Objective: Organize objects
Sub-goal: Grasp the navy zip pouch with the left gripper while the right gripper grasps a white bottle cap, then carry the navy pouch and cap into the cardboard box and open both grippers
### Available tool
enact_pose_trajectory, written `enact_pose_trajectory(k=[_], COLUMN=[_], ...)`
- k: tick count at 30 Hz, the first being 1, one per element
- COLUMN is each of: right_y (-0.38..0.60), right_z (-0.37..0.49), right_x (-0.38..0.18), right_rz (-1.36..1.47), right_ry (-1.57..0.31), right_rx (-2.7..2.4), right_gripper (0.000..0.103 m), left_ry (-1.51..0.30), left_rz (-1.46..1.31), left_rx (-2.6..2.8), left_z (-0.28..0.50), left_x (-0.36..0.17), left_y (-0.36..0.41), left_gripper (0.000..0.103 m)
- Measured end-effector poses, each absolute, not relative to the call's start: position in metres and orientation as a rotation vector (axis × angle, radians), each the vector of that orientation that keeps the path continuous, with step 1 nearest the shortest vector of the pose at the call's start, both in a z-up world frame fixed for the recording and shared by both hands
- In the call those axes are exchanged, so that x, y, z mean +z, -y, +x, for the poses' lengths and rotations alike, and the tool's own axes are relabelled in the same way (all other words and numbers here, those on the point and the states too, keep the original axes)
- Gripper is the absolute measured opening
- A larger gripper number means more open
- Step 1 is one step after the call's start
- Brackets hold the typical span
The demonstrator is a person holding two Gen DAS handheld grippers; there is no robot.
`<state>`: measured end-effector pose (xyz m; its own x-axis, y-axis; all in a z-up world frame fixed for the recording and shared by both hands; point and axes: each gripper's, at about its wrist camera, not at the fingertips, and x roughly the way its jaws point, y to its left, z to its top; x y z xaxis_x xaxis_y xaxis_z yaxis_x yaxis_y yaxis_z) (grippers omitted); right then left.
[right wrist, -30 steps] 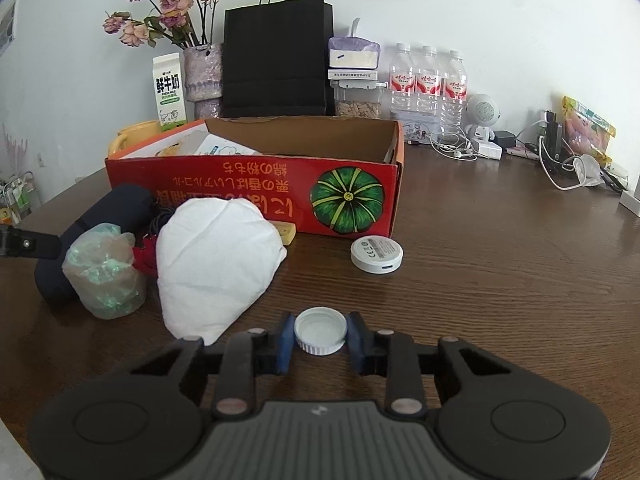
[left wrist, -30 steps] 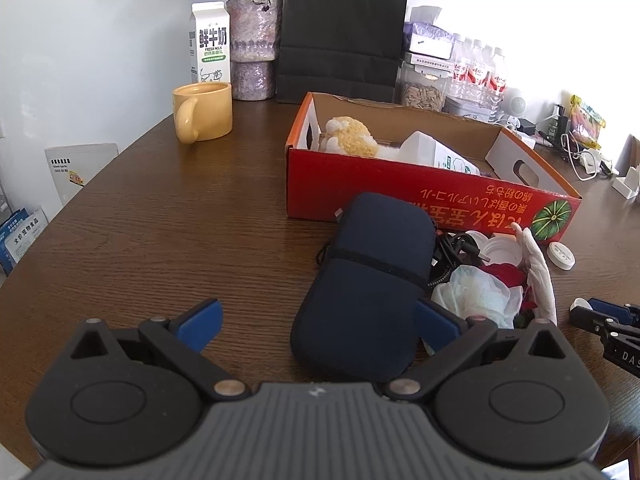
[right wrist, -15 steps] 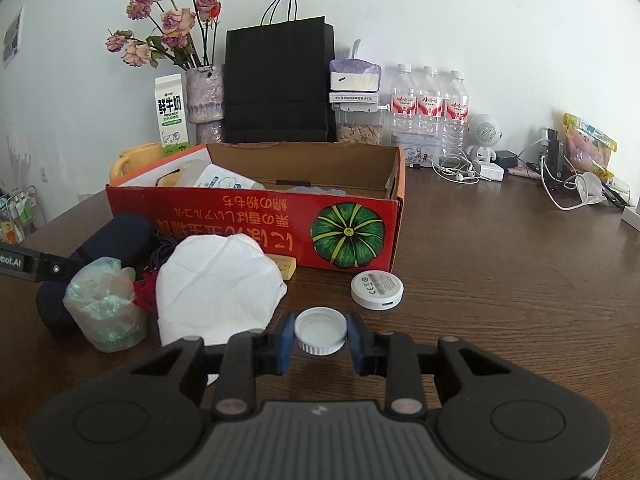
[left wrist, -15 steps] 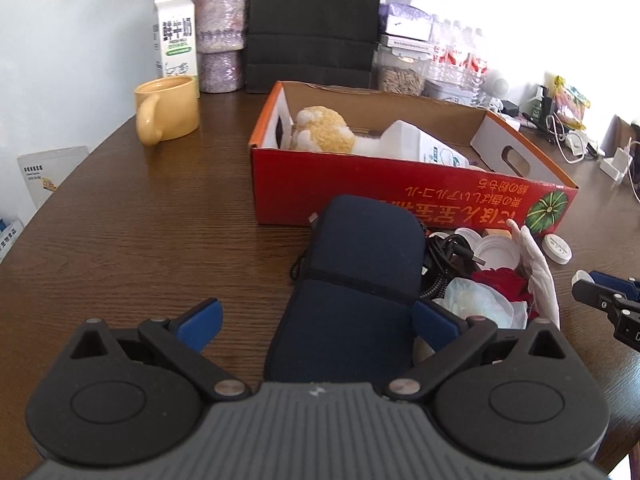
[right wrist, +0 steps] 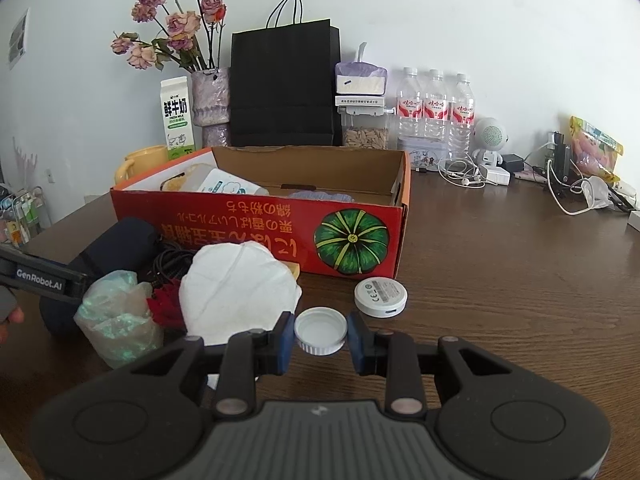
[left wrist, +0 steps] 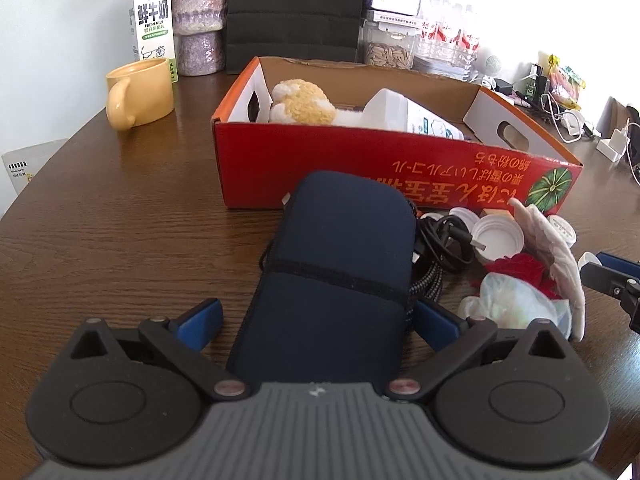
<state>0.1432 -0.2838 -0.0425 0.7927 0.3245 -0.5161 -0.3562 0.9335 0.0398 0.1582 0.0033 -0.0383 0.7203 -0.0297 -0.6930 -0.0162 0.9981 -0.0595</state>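
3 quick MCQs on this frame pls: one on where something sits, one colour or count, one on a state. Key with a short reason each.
1. Where is the navy pouch?
A. inside the red box
B. on the table in front of the red box
C. under the yellow mug

2. How many water bottles stand by the wall?
A. one
B. three
C. five

3. The right gripper is:
A. wide open over bare table
B. shut on a cable
C. shut on a white cap

Key:
1 B, it lies on the table against the red box front.
2 B, three labelled bottles side by side.
3 C, both pads press the white cap.
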Motion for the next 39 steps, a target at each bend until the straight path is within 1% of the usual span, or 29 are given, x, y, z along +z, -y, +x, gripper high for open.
enact_pose_trajectory(k=[3,6,10,16,26,39], right_y=[0.283,0.283,0.283,0.283,0.281,0.266], right_z=[0.144,0.144,0.143,0.14,0.133,0.137], right_x=[-0.044,-0.044,-0.044,-0.041,-0.034,-0.006], right_rz=[-0.059,-0.059,-0.059,-0.061,-0.067,-0.099], right_ry=[-0.546,-0.548,-0.546,-0.539,-0.516,-0.441], right_rx=[0.371,0.371,0.367,0.366,0.369,0.408], right_gripper=[0.027,0.027,0.027,0.027,0.027,0.027], left_ry=[-0.745,-0.712,-0.692,-0.677,-0.635,-0.533], left_rz=[-0.065,-0.058,-0.05,-0.054,-0.065,-0.078], left_rx=[-0.024,-0.041,-0.036,-0.038,-0.022,-0.036], left_z=[0.155,0.151,0.147,0.142,0.128,0.127], left_x=[-0.039,-0.037,-0.035,-0.029,-0.017,0.021], left_y=[-0.003,0.0,0.003,0.005,0.003,0.003], left_gripper=[0.103,0.077,0.071,0.067,0.066,0.066])
